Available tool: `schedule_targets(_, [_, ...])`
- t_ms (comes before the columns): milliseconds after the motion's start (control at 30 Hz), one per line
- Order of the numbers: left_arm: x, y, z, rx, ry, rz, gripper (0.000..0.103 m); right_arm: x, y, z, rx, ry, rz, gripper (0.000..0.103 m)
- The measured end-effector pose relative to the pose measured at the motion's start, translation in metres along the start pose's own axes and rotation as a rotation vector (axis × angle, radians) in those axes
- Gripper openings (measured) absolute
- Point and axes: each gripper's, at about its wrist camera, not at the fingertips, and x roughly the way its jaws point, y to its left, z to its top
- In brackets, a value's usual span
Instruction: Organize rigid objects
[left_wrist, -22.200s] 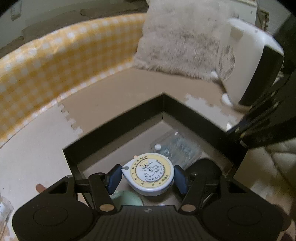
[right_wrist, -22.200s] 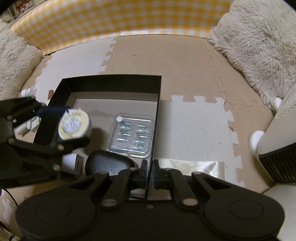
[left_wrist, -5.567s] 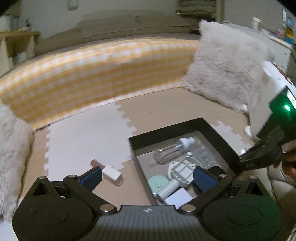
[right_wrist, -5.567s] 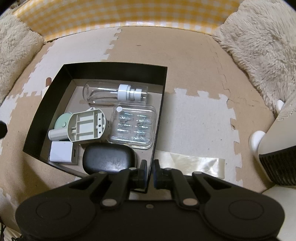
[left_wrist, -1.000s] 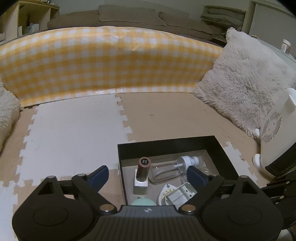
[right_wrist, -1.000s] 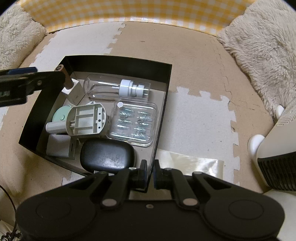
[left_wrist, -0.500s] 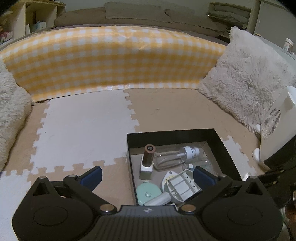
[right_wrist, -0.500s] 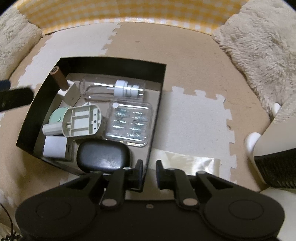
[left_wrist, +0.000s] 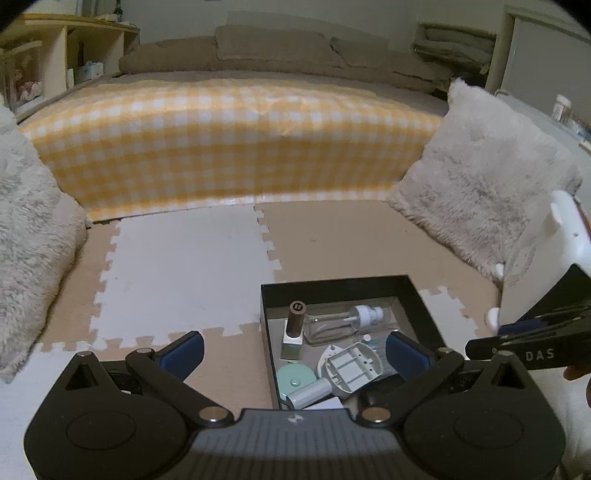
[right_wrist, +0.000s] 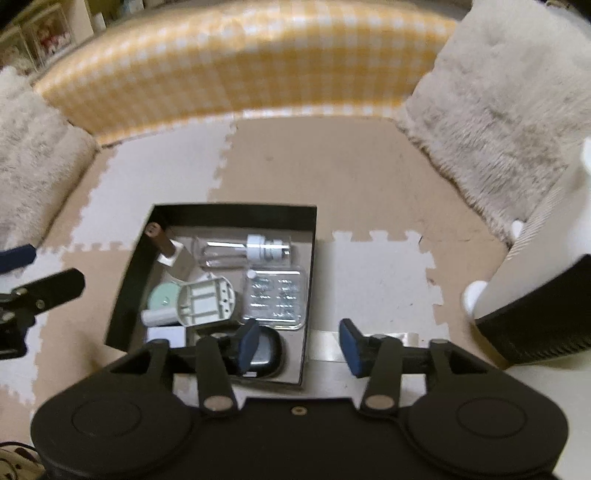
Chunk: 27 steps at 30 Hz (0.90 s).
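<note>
Now both tools empty and lifted above the floor mat. Left gripper spread wide, nothing between its blue pads; right gripper also parted, roughly half its reach, gripping nothing.

Below and ahead of both: shallow black rectangular cardboard box, resting on beige and white interlocking foam tiles, long axis running away from the cameras. Inside it, every rigid item in sight: a brown-capped bottle with square white base tilted in the far left corner, a clear plastic pump bottle lying crosswise along the far wall, a clear blister tray of small parts against the right wall, a grey-white round device turned underside up, a mint-green round disc with a small white cylinder beside it, a white flat block and a glossy black oval case at the near end.

Nothing loose visible on the tiles, apart from a shiny cream strip just right of the box. Judged near complete. Right gripper nearer, straddling the box's near right corner; left set back toward the left wall.
</note>
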Motion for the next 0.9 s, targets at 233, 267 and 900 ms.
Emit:
schedule_targets(233, [-0.043, -0.008, 0.001, 0.002, -0.033, 0.008, 0.103, -0.047, -0.003, -0.018, 0.066, -0.074, -0.020, 0.070])
schedule_targets(267, [-0.049, -0.010, 0.000, 0.010, -0.034, 0.024, 0.103, -0.054, -0.003, -0.021, 0.073, -0.088, -0.023, 0.072])
schedule_targets(900, [-0.121, -0.009, -0.050, 0.072, -0.120, 0.085, 0.103, -0.136, 0.035, -0.092, 0.031, -0.359, -0.096, 0.103])
